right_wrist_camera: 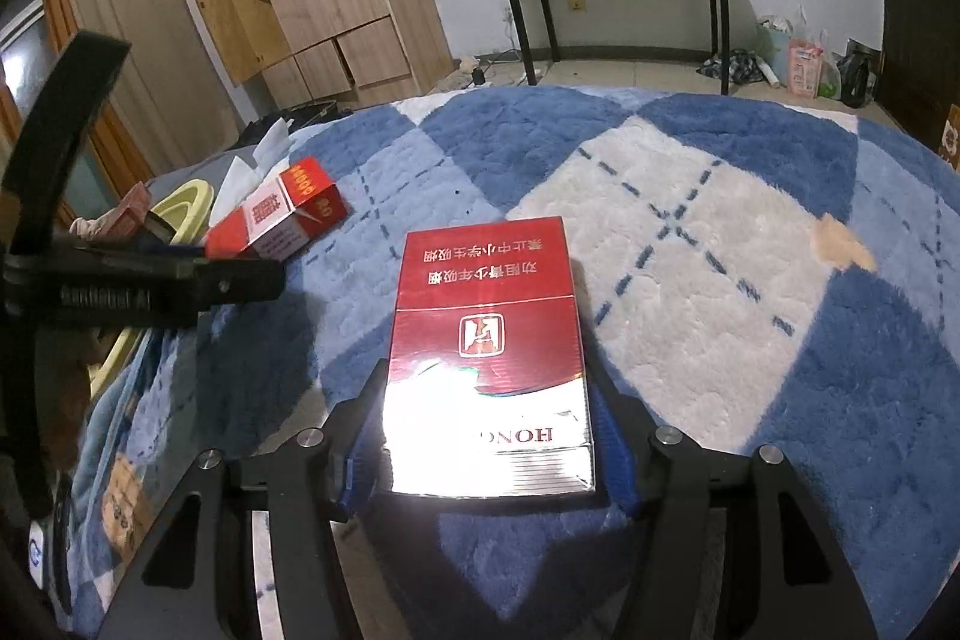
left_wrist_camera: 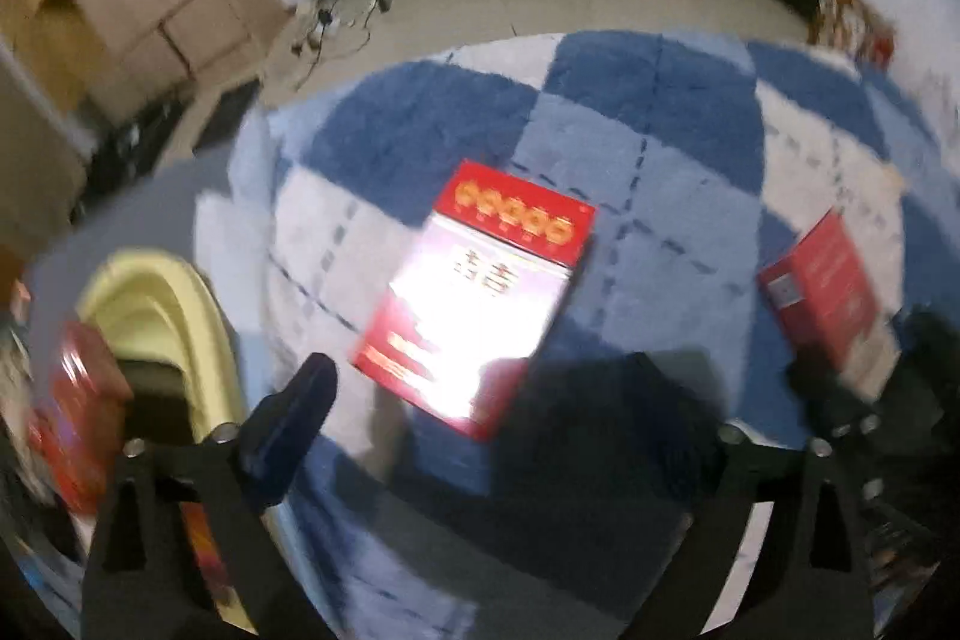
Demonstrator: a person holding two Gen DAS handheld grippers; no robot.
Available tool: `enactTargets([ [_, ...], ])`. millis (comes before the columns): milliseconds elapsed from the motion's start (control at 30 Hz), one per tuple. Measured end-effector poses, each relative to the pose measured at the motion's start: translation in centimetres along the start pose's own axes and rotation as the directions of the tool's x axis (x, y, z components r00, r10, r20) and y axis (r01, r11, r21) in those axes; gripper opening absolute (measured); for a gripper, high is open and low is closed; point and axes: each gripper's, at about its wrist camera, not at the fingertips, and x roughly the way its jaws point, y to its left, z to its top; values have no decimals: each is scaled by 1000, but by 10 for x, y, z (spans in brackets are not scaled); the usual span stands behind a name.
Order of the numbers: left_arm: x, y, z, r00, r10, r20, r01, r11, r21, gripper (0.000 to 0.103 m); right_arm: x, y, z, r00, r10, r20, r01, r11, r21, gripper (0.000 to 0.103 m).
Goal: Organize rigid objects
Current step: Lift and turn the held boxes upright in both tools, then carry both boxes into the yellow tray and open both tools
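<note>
Right wrist view puts us tight on the action: the right gripper point(right_wrist_camera: 486, 436) has its 2 fingers pressed against the sides of a red and silver cigarette pack point(right_wrist_camera: 489, 358), gripping it low over the blue and white checked rug point(right_wrist_camera: 720, 280). Whether the pack is lifted or touching the pile, I cannot tell.

Over to the left wrist view, blurred but readable: the left gripper point(left_wrist_camera: 498, 400) stands wide apart with nothing between its fingers, hovering just short of a second red pack point(left_wrist_camera: 474, 298) lying flat on the rug. The first pack point(left_wrist_camera: 831, 298) shows at the far right.

A yellow basket point(left_wrist_camera: 162, 316) sits at the rug's left edge with something red point(left_wrist_camera: 78, 400) beside or in it, too smeared to say which. So, my read: at least 2 packs not yet put away, 1 in hand, 1 waiting, and plenty left to do.
</note>
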Motion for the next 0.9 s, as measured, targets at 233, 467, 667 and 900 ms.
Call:
enactTargets([
  [233, 22, 9, 19, 993, -117, -3, 117, 992, 51, 95, 0, -4, 1, 1000, 15, 4, -15, 1000, 11, 61],
  [467, 24, 11, 13, 981, -193, 20, 194, 980, -52, 63, 2, -5, 1, 1000, 14, 12, -14, 1000, 23, 61],
  [667, -5, 10, -1, 985, -147, 86, 157, 981, -115, 61, 0, -2, 1, 1000, 1, 19, -1, 1000, 16, 57],
  [900, -120, 60, -26, 972, -70, 225, 120, 968, -220, 61, -37, 27, 23, 996, 13, 90, -5, 996, -93, 56],
])
